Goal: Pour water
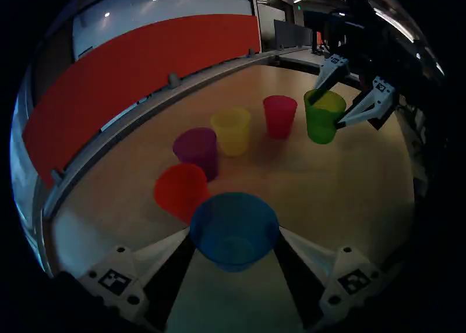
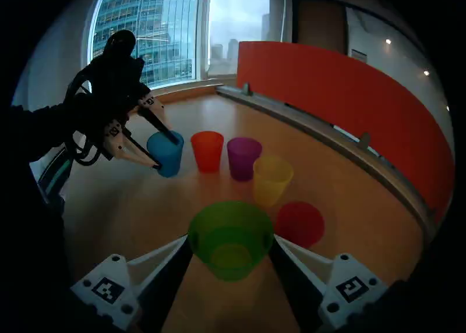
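Note:
My left gripper (image 1: 234, 235) is shut on a blue cup (image 1: 234, 222), held upright just in front of the camera above the wooden table (image 1: 349, 187). Far across the table my right gripper (image 1: 326, 110) is shut on a green cup (image 1: 324, 123). In the right gripper view the green cup (image 2: 230, 240) sits upright between the right gripper's (image 2: 230, 244) fingers. There the left gripper (image 2: 165, 152), held by a dark-sleeved hand, grips the blue cup (image 2: 166, 155). I cannot tell whether either cup holds water.
Between the two held cups, several cups stand in an arc on the table: orange (image 1: 182, 190), purple (image 1: 198, 149), yellow (image 1: 232, 129) and red (image 1: 279, 114). A red partition (image 1: 145, 71) with a grey rail runs along the table's far edge. Windows (image 2: 145, 30) lie behind the left gripper.

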A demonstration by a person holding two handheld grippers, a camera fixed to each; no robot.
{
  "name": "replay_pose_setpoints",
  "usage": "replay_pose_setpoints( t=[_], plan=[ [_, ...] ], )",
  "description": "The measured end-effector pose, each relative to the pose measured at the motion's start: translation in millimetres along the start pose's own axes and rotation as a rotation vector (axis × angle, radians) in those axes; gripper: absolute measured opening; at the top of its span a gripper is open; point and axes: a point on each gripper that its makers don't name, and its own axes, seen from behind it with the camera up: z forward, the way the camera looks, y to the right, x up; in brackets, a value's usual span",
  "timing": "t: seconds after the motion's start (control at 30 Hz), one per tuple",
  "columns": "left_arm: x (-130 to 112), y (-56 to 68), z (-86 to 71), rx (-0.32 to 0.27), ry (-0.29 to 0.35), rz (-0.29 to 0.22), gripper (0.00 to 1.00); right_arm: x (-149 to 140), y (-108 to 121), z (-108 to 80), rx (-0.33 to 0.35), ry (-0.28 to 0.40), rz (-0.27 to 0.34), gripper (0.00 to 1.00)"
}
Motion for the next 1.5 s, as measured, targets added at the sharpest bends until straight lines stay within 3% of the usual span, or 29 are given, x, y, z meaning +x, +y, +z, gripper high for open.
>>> replay_pose_setpoints(
  t=[0.57,1.23,1.43,1.5],
  plan=[
    [-16.2,5.2,10.9,-0.026,-0.008,-0.031,0.87,-7.6,-2.8,11.1,0.005,-0.006,0.021,0.90],
    [-34.3,5.9,11.5,-0.039,-0.031,-0.061,0.87,-10.5,-4.7,14.6,0.002,-0.007,0.034,0.90],
    [-37.9,3.6,7.8,-0.032,-0.049,-0.059,1.00,-10.6,-6.1,15.9,0.003,-0.006,0.031,0.90],
    [-40.3,1.6,6.4,-0.023,-0.058,-0.055,1.00,-11.7,-6.4,16.8,0.003,-0.007,0.031,0.90]
  ],
)
